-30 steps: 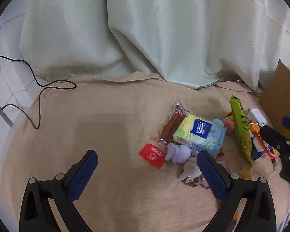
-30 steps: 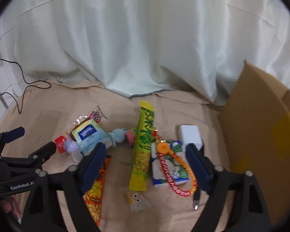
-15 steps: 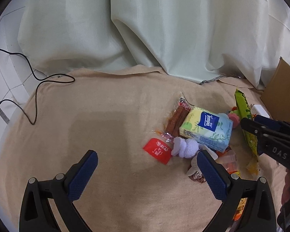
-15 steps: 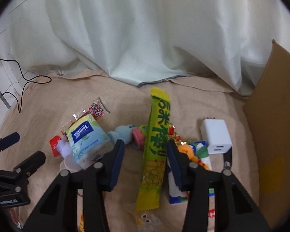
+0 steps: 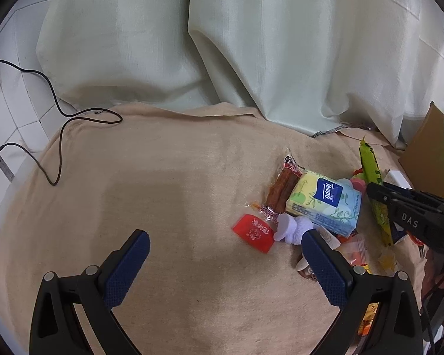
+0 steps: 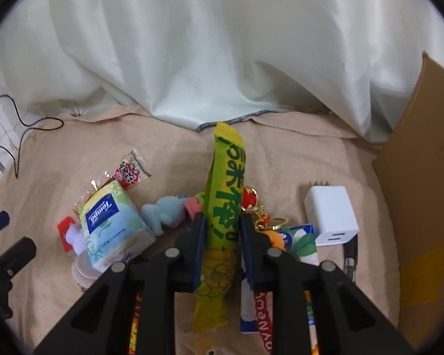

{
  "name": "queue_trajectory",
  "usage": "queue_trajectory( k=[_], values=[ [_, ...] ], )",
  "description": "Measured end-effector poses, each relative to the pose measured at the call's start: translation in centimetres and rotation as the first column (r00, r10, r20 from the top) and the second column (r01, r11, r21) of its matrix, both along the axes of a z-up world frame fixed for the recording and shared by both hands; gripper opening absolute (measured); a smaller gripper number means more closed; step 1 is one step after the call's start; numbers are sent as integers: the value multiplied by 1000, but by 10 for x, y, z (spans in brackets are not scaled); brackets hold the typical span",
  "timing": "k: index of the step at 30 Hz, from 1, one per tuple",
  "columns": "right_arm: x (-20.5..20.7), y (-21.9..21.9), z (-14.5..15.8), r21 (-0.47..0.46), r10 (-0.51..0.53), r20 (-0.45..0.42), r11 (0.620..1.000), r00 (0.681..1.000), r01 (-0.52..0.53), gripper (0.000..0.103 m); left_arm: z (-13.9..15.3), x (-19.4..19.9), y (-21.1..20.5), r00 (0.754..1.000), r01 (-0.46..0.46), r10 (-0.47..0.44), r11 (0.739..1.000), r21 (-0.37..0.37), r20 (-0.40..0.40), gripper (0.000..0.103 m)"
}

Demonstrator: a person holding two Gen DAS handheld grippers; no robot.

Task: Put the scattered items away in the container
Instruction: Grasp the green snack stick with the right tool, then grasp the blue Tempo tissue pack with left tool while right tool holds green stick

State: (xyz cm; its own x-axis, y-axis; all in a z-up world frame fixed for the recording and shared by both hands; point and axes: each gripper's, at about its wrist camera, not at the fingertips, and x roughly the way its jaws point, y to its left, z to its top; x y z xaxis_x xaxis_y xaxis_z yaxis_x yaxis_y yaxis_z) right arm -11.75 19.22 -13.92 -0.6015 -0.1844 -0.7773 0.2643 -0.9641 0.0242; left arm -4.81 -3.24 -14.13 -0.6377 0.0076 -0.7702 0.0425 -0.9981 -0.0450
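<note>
A pale curtain (image 6: 222, 59) hangs behind a tabletop (image 5: 168, 177) draped in beige cloth. At 3 o'clock in the right wrist view the brown cardboard box (image 6: 423, 183) stands with its flap upright, well apart from most of the clutter.

The scattered items lie in a loose heap at centre. The long green snack packet (image 6: 226, 183) runs from 12 to 6 o'clock through the right hand-held gripper (image 6: 222, 227); its jaws are narrow and closing, with the packet between them and both pads against its sides. At 9 o'clock of the packet sits a Tempo tissue pack (image 6: 112, 230), with a blue plush toy (image 6: 162, 213) between the two. At 3 o'clock lies a white charger (image 6: 331, 216), near the box.

The left hand-held gripper (image 5: 225, 251) hovers with jaws wide and nothing between them, over bare cloth; a small red packet (image 5: 253, 232) lies just beyond its right finger.
</note>
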Motion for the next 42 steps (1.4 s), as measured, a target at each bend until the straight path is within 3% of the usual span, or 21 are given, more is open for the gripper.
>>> queue_trajectory(
  k=[6,13,18,22,31,34,38,42],
  values=[
    [1,2,1,-38,22,17,999,1000,-21,26,2,2,4,1000,19,-19,1000,3,-10,103],
    [23,11,40,-99,17,-76,995,997,-24,25,10,-3,21,995,88,-87,996,28,-46,103],
    [32,27,53,-132,13,-91,991,996,-25,25,21,-8,55,959,258,-255,966,10,-126,103],
    [34,42,56,-169,4,-86,985,996,-19,25,18,-16,73,939,312,-313,950,-27,-143,103],
    [33,56,58,-207,2,-82,978,997,-19,25,-13,-44,82,947,320,-317,945,73,-53,103],
    [32,55,59,-211,7,-76,977,997,-23,25,-23,-49,84,947,322,-322,944,76,-20,102],
    [32,56,59,-220,8,-80,975,997,-26,25,-27,-50,83,950,312,-311,948,68,-24,84],
    [32,56,59,-214,9,-80,976,997,-26,25,-26,-50,78,949,315,-314,944,96,-23,82]
  ],
)
